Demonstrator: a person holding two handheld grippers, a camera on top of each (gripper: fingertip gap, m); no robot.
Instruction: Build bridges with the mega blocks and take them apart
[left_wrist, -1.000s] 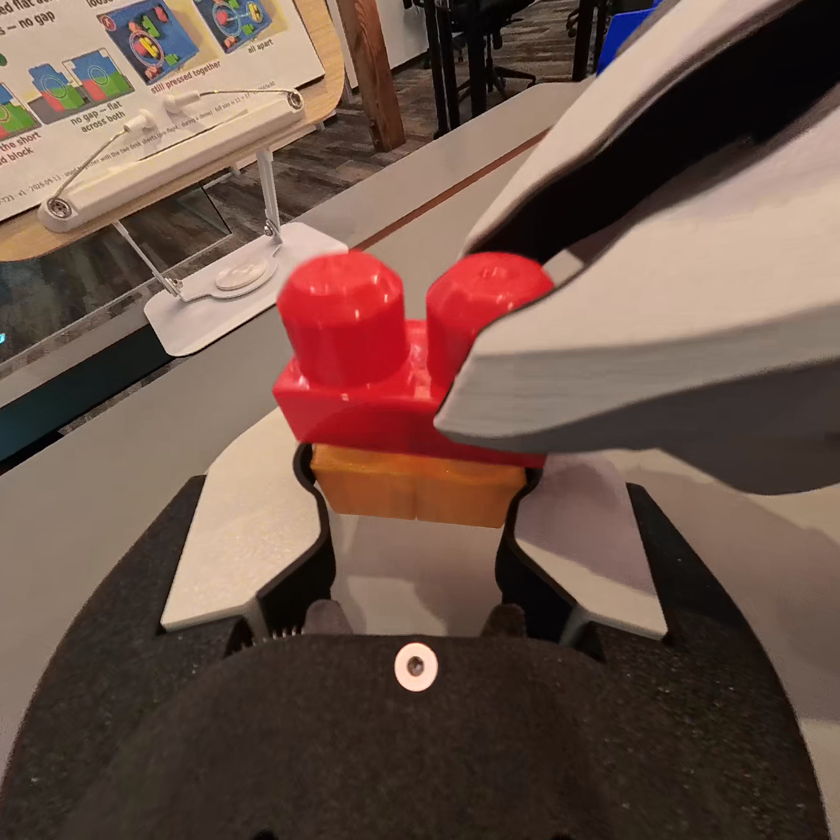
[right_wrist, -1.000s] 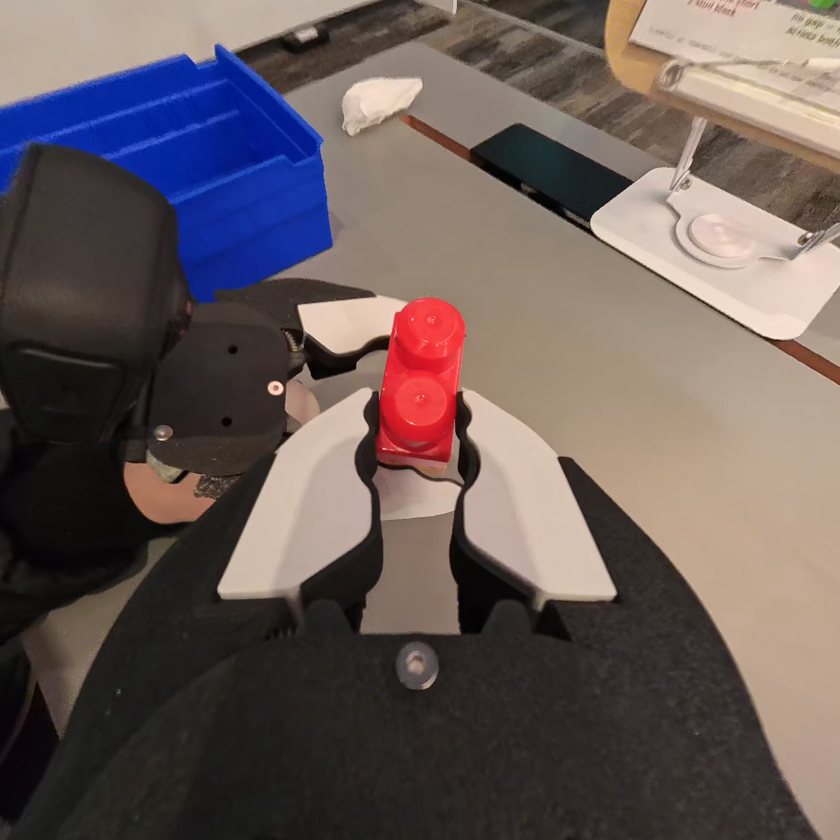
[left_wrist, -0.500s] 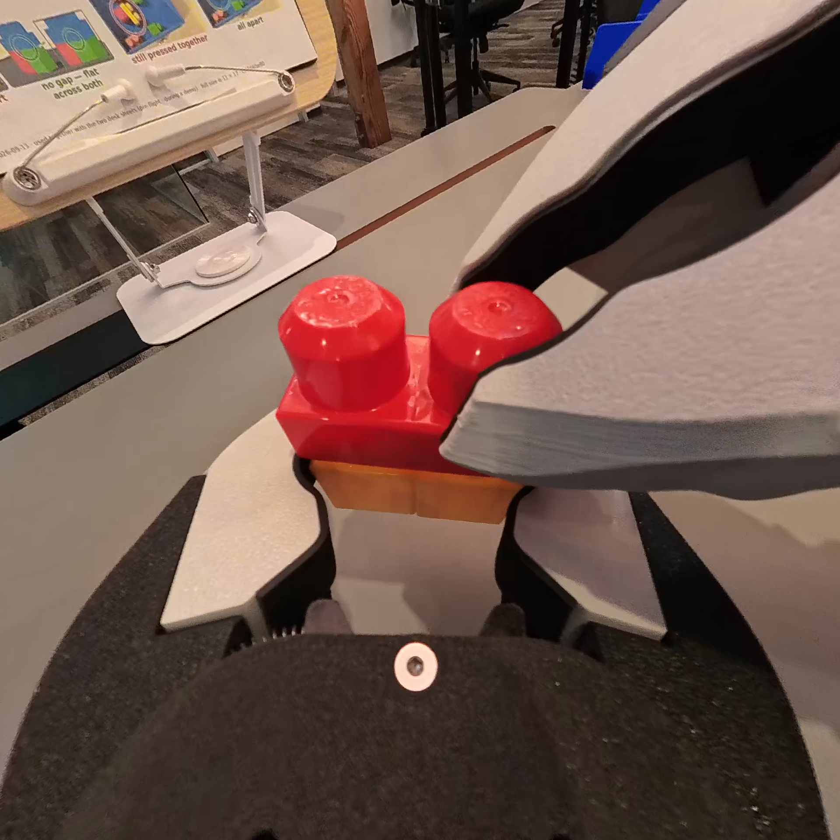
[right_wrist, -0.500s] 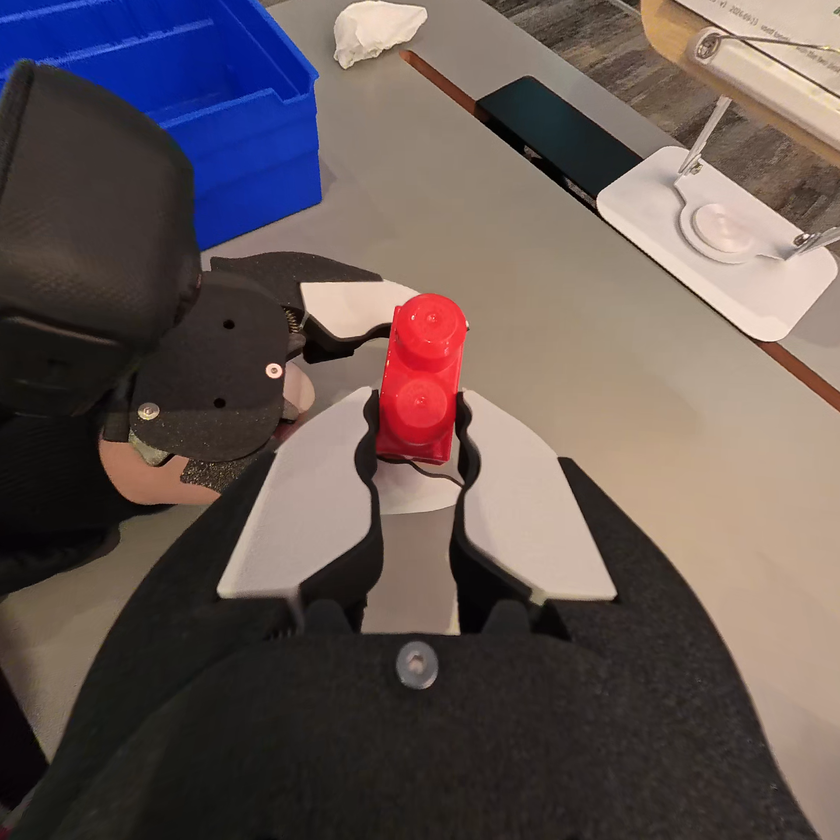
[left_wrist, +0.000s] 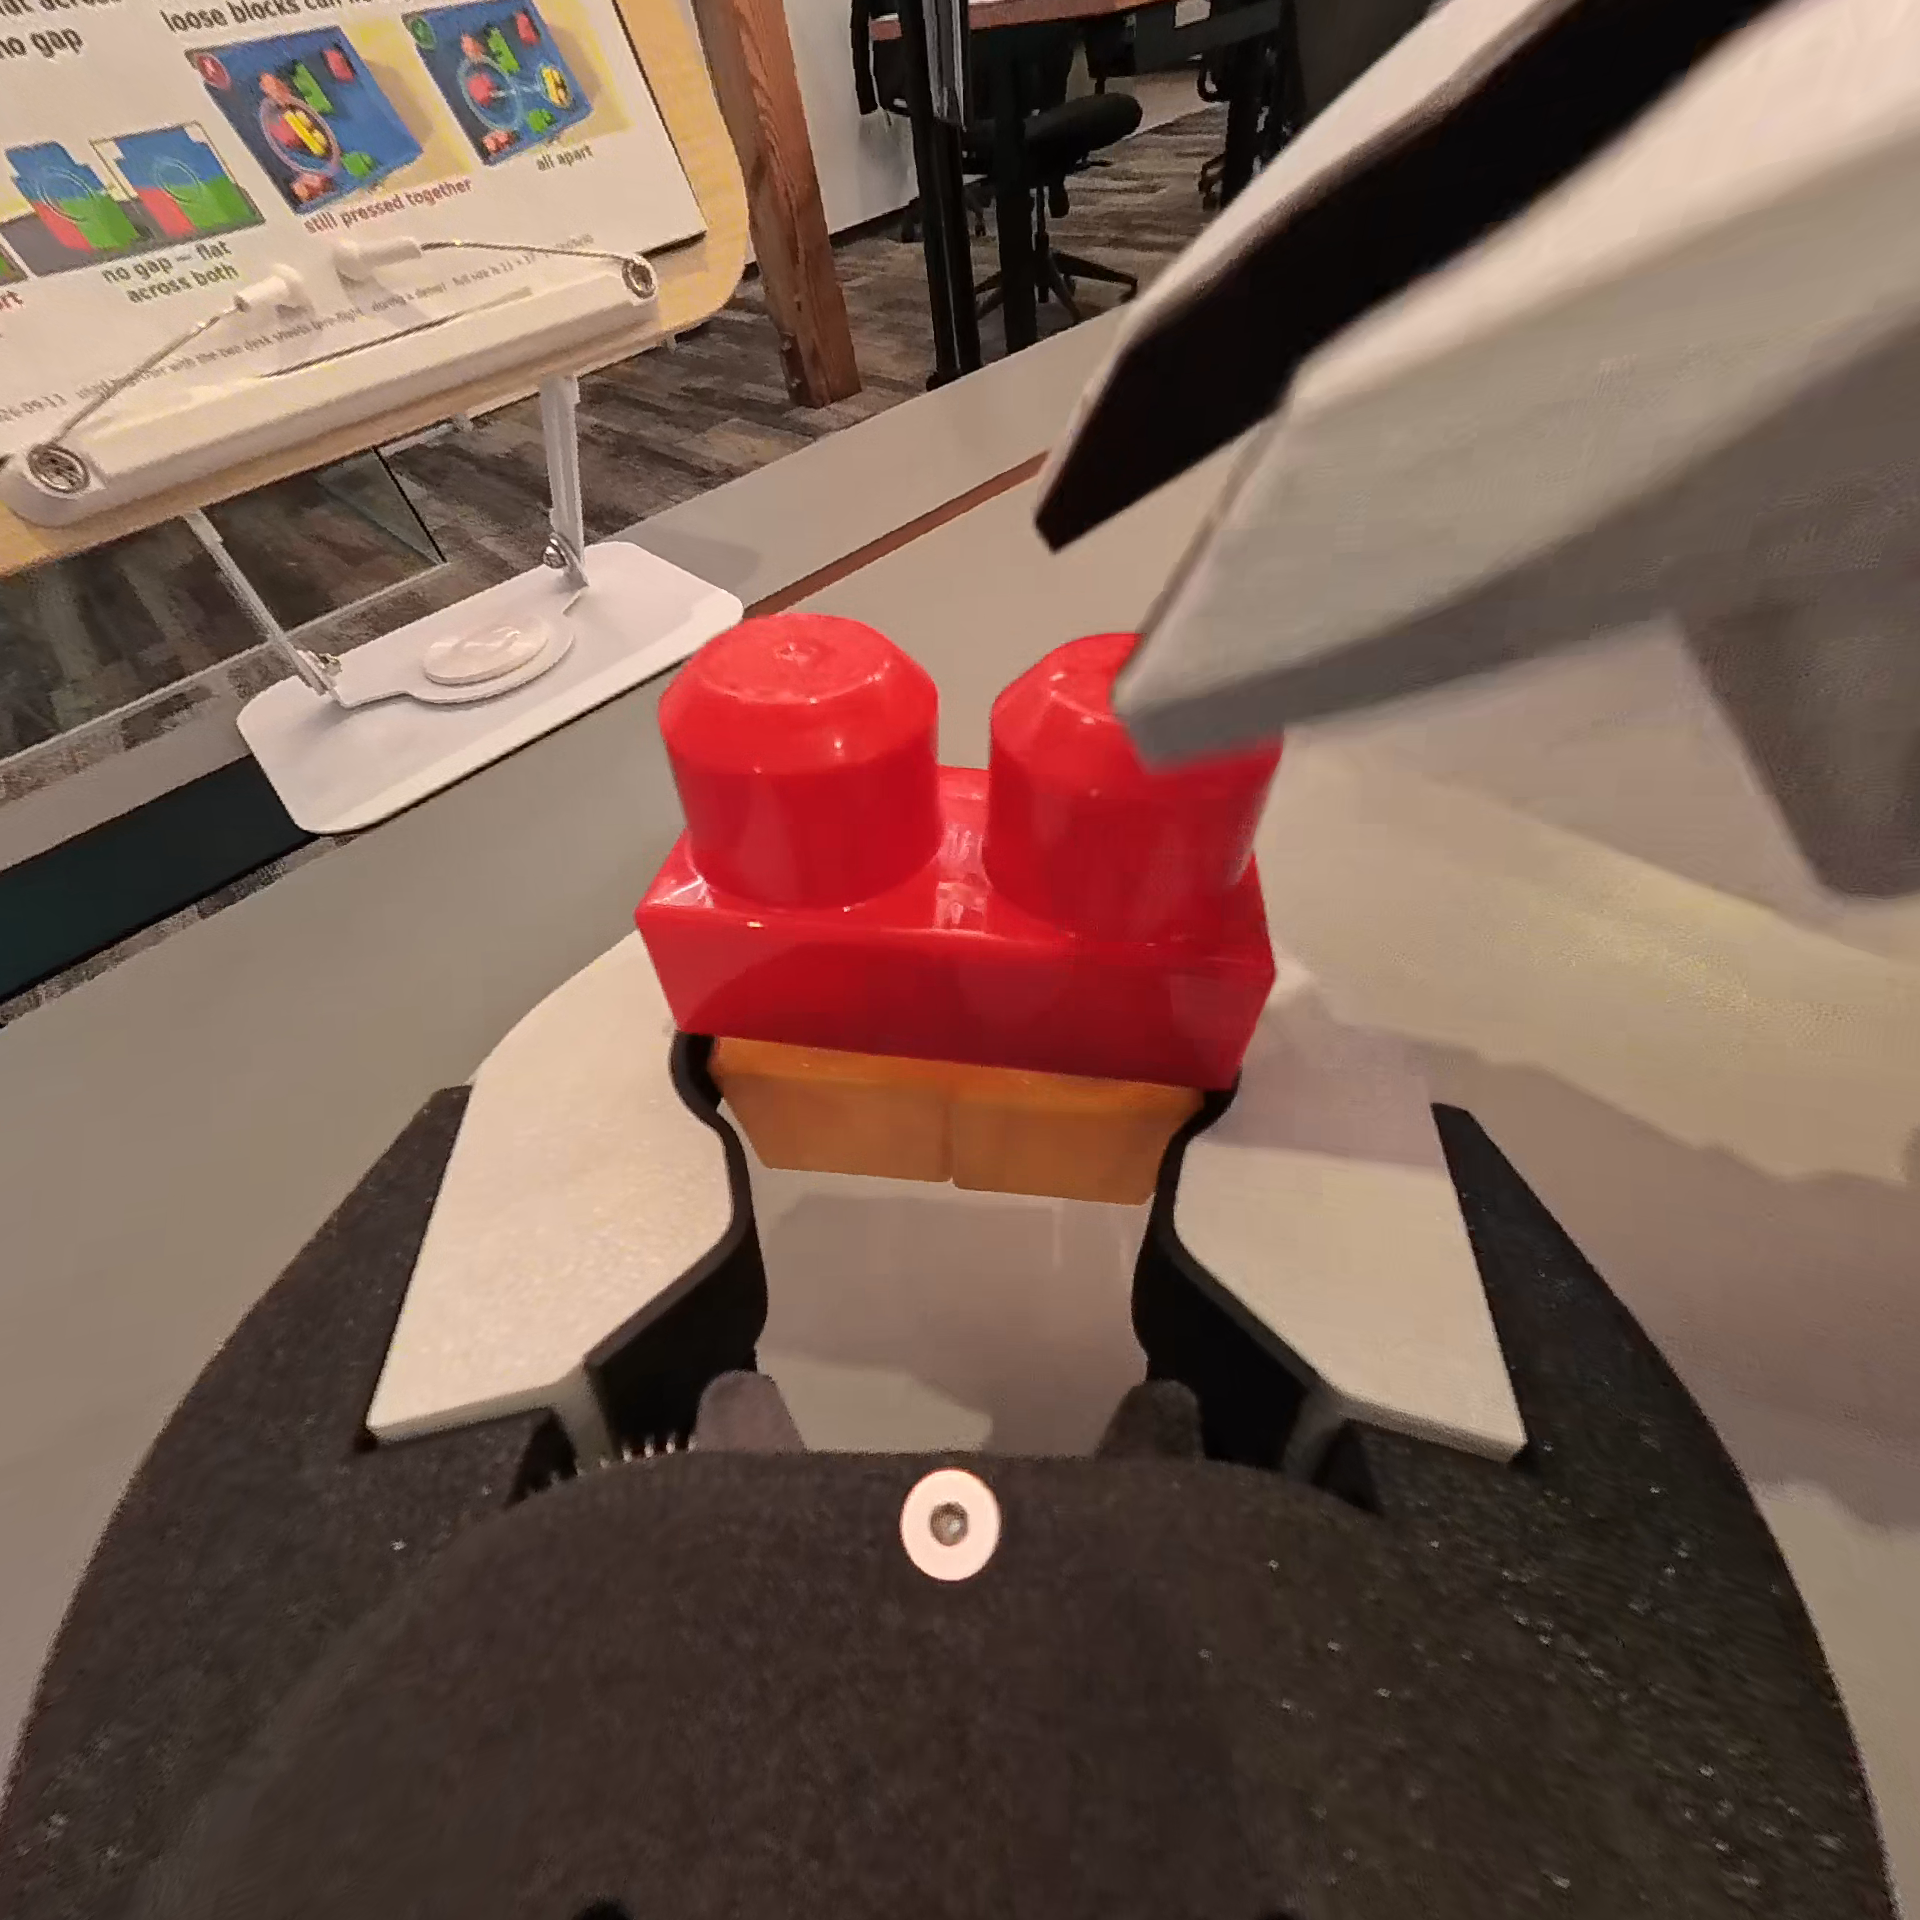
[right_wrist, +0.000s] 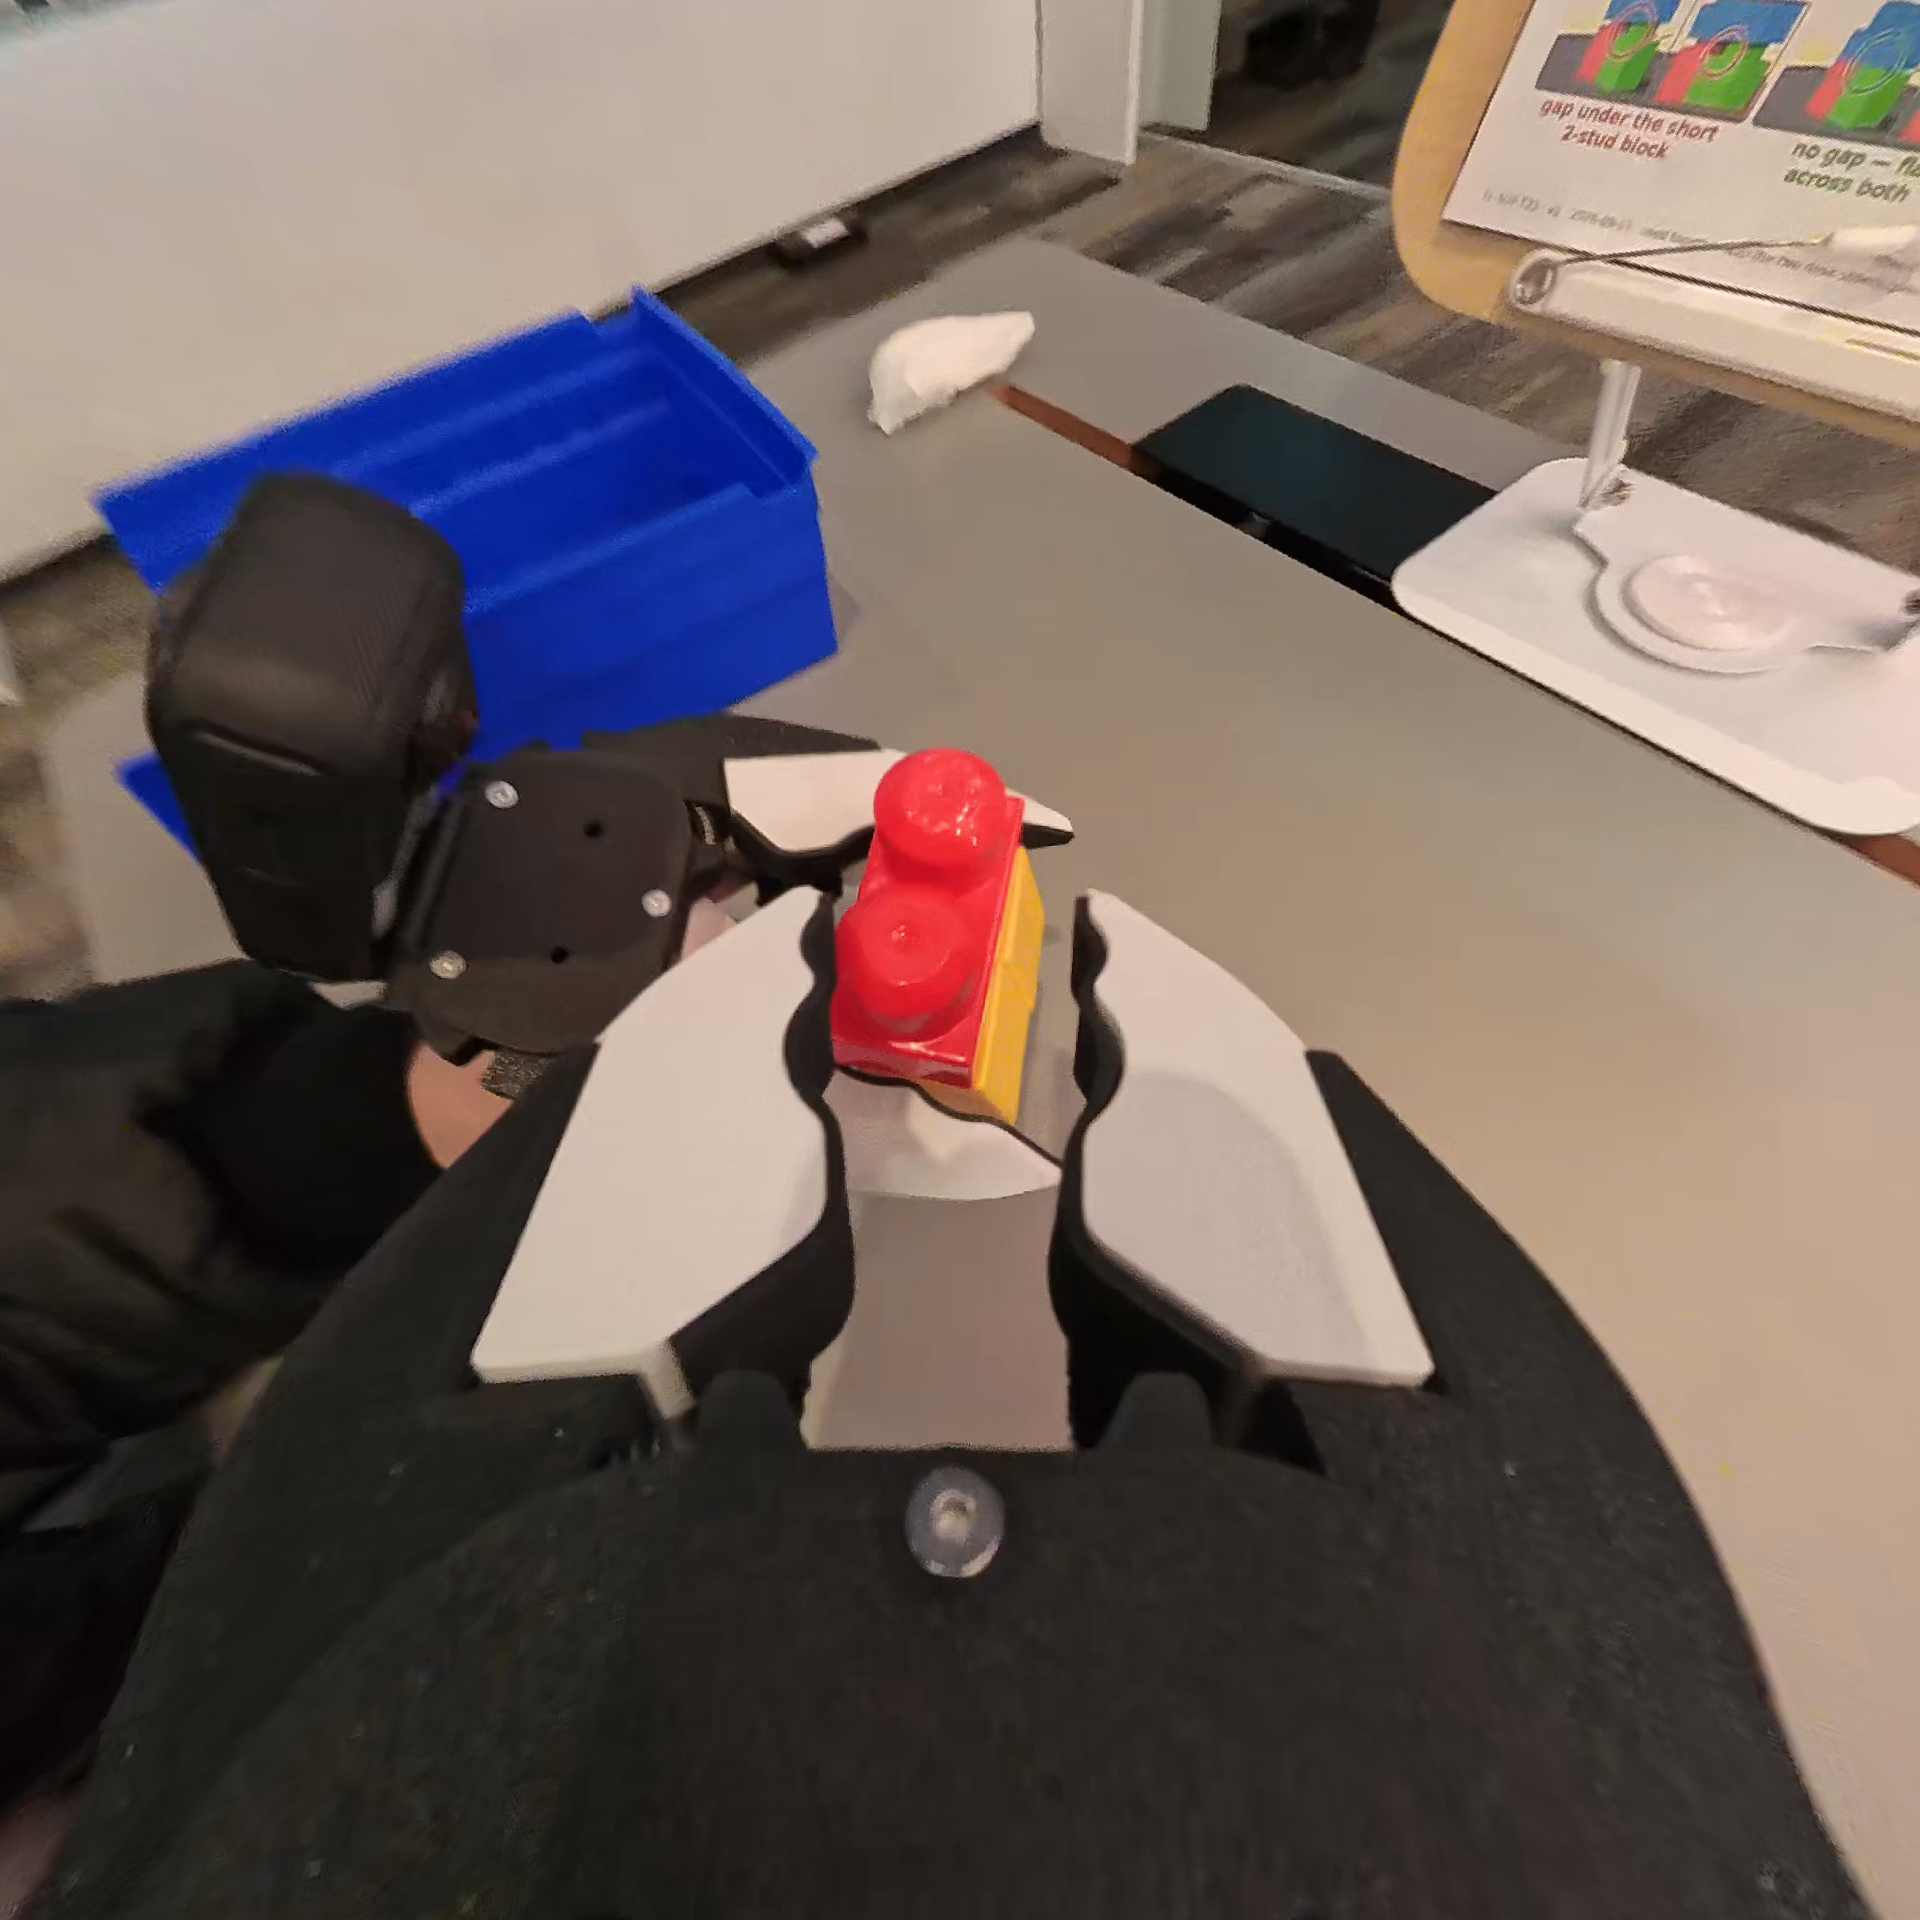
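A red two-stud block (left_wrist: 956, 935) sits pressed on top of a yellow-orange block (left_wrist: 945, 1127). My left gripper (left_wrist: 961, 1081) is shut on the yellow-orange block and holds the pair just above the grey table (left_wrist: 260, 1091). In the right wrist view the red block (right_wrist: 914, 966) and the yellow-orange block (right_wrist: 1008, 997) lie between the jaws of my right gripper (right_wrist: 948, 914), which is open, with a clear gap on the right side. One of its fingers (left_wrist: 1455, 499) hangs over the red block's right stud in the left wrist view.
A blue bin (right_wrist: 623, 520) stands behind the left gripper. A crumpled white tissue (right_wrist: 945, 358) and a flat black device (right_wrist: 1309, 488) lie at the far edge. A white stand (right_wrist: 1683, 634) with an instruction board is at the right, and in the left wrist view (left_wrist: 488, 675).
My right gripper was shut on the red block; it has opened and drawn back and up. The red block stays on the yellow-orange block in my left gripper.
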